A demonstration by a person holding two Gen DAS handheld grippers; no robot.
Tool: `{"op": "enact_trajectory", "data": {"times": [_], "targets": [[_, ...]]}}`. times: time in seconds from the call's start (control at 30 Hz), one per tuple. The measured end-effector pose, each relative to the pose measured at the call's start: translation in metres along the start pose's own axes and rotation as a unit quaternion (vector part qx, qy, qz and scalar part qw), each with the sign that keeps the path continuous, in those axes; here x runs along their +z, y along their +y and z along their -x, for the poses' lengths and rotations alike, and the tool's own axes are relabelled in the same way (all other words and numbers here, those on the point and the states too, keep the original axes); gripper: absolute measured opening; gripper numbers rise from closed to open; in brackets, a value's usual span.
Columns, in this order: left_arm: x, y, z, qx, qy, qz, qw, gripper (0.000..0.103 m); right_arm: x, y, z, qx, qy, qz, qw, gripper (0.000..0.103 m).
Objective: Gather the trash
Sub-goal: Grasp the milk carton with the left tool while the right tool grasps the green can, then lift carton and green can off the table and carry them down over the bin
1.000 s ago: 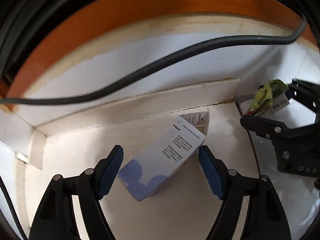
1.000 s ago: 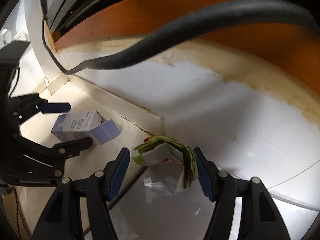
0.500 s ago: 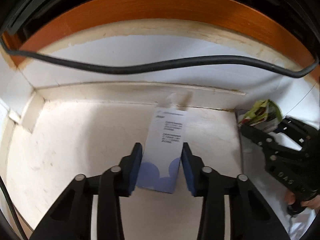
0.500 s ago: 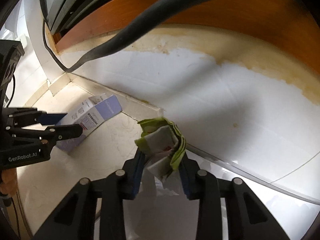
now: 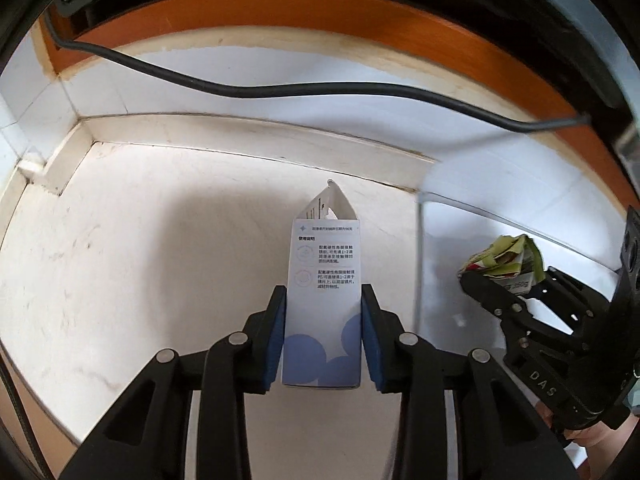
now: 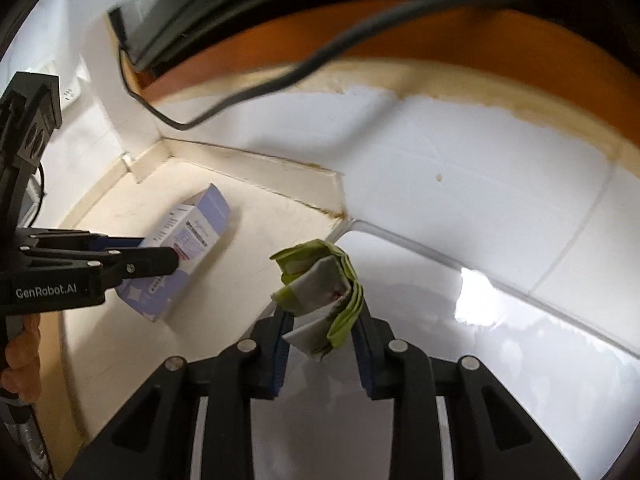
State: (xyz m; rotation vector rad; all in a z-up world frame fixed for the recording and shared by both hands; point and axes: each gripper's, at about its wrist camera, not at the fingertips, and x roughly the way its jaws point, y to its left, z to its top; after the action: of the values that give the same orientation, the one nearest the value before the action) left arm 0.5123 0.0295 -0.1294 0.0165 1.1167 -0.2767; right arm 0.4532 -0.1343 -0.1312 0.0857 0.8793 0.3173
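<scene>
A white and lilac carton box with printed text and an open top flap is lifted off the cream floor, my left gripper shut on its lower half. The right wrist view shows the same box tilted in the left gripper. A crumpled green and white wrapper stands between the blue pads of my right gripper; the jaws are closing and the pads press on it. In the left wrist view the wrapper sticks up from the right gripper at the right.
A black cable hangs across the white wall under an orange wooden edge. A cream skirting runs along the floor's corner. A glossy white surface lies below the right gripper. A person's hand holds the left gripper.
Both grippers went from open around their items to shut on them. The box turned upright in the left jaws and rose off the floor. The wrapper lifted off the glossy surface.
</scene>
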Motion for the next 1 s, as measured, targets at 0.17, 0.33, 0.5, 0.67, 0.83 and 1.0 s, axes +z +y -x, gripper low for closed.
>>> {"op": "enact_trajectory", "data": {"times": [0.17, 0.33, 0.5, 0.67, 0.83, 1.0], "targets": [[-0.016, -0.022, 0.028, 0.0, -0.012, -0.003, 0.9999, 0.033, -0.008, 0.015, 0.03, 0.015, -0.002, 0.017, 1.0, 0.028], [-0.03, -0.029, 0.052, 0.0, -0.031, 0.001, 0.9995, 0.033, -0.019, 0.025, 0.069, 0.043, -0.006, 0.028, 0.999, 0.028], [-0.064, -0.043, 0.088, 0.008, -0.048, 0.016, 0.9987, 0.033, -0.03, 0.035, 0.106, 0.069, -0.009, 0.048, 0.996, 0.028], [-0.088, -0.053, 0.115, 0.02, -0.062, 0.026, 0.9975, 0.033, -0.041, 0.045, 0.132, 0.081, -0.004, 0.078, 0.994, 0.028], [-0.126, -0.08, 0.154, 0.029, -0.068, 0.038, 0.9965, 0.033, -0.06, 0.054, 0.16, 0.092, -0.006, 0.086, 0.992, 0.028], [-0.162, -0.096, 0.191, 0.031, -0.076, 0.037, 0.996, 0.033, -0.084, 0.068, 0.189, 0.096, -0.012, 0.092, 0.991, 0.028]]}}
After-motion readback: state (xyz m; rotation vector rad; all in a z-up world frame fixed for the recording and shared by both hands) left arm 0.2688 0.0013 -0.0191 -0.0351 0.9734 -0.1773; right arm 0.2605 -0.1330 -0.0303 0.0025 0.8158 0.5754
